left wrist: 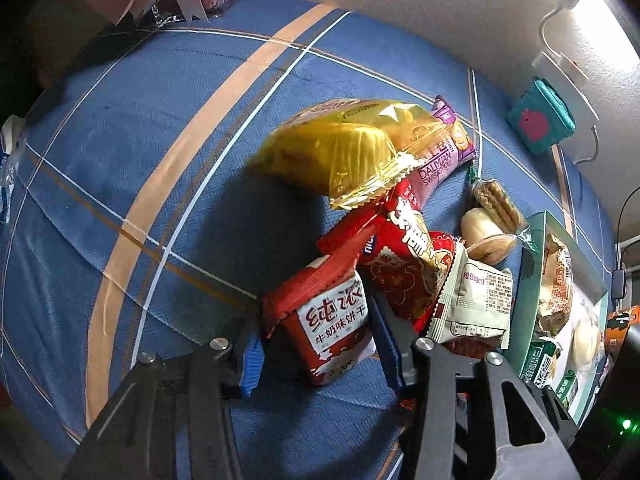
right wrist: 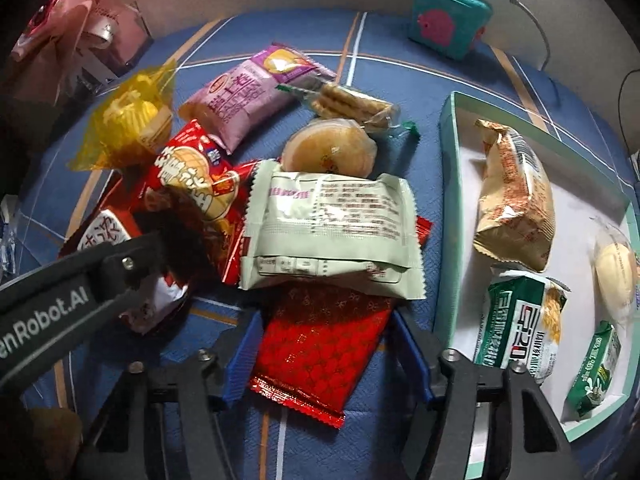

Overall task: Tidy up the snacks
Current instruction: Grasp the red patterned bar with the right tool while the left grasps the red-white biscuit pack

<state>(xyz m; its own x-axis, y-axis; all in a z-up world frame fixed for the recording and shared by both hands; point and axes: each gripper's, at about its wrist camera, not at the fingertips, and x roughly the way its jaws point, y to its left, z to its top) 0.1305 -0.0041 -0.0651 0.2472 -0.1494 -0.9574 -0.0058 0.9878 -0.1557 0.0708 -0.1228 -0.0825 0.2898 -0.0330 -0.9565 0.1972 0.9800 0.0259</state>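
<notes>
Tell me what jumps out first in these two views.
A jumbled heap of shiny snack packets on the blue checked cloth, topped by a crinkly yellow cake wrapper. At right, a teal-rimmed white box already holds several packets. A blue-padded gripper brackets a red packet in each view.

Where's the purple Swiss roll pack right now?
The purple Swiss roll pack lies on the blue cloth at the far side of the pile, between the yellow-wrapped cake and the clear-wrapped biscuits.
</notes>
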